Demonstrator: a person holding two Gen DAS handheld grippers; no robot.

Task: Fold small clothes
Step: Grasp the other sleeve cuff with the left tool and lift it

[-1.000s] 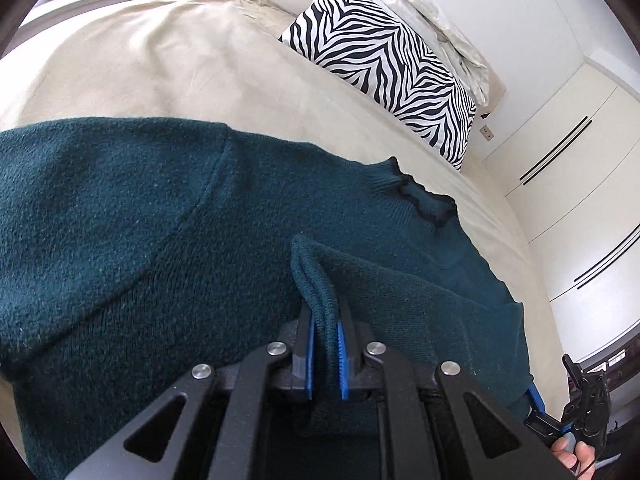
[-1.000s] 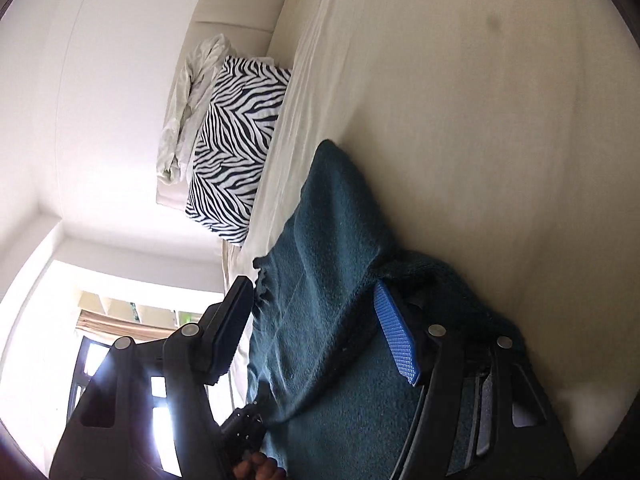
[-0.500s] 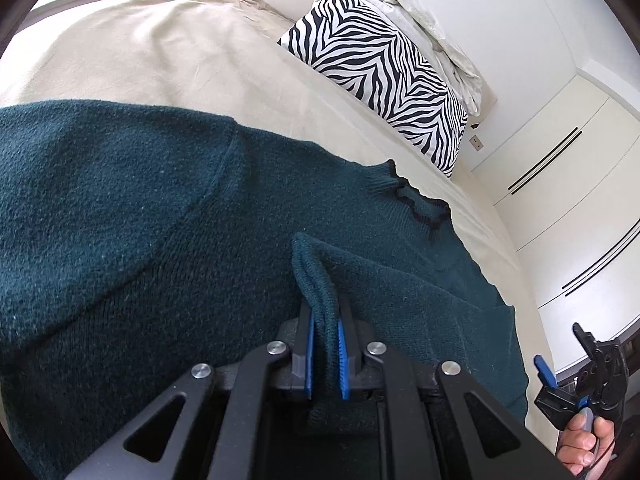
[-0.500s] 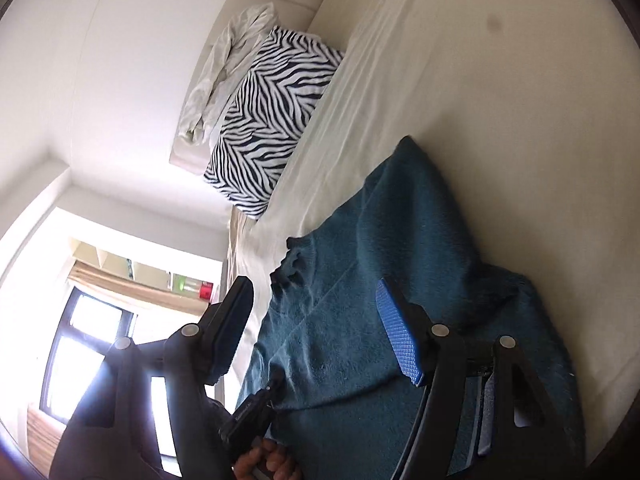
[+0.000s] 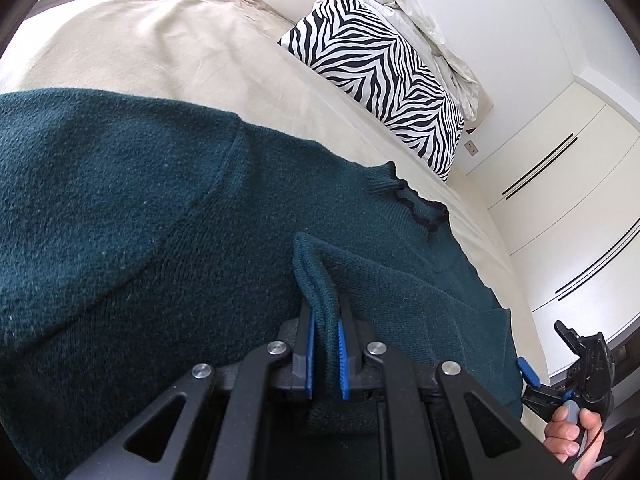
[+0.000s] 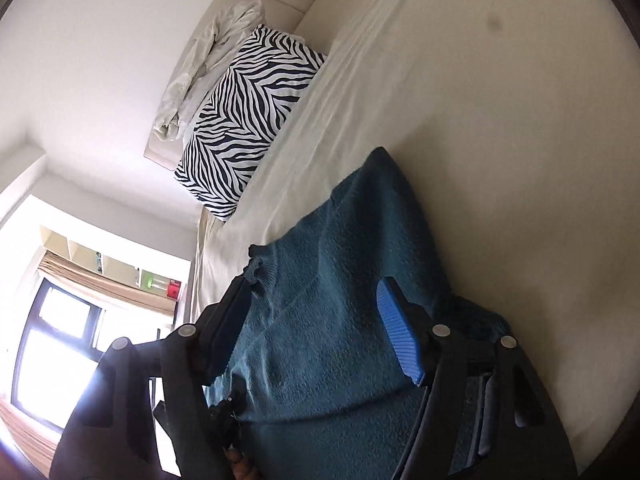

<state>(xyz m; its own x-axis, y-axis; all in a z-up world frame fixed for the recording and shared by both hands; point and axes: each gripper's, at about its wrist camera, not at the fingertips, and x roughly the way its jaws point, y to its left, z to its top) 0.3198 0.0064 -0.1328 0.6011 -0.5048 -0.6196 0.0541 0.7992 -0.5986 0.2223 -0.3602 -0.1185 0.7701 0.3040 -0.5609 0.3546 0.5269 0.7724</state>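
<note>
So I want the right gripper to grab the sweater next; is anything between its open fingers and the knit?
Nothing visible. The right gripper is open with only the green sweater beyond its fingers; the left gripper already pinches a fold.

A deep teal-green knit is seen in the sweater [image 5: 120, 216], with a darker, near-black trim at its collar [image 5: 420, 212]. The bed [image 5: 160, 48] is covered in plain beige. A black-and-white zebra stripe pattern is shown on the pillow [image 5: 384, 76], and pale cream is seen on the crumpled cloth [image 5: 432, 28] behind it. The left tool [image 5: 325, 354] is finished in black with blue pads; the same black frame and blue pads are seen on the right tool [image 6: 320, 336]. The wardrobe doors [image 5: 560, 200] are white with thin black lines.
</note>
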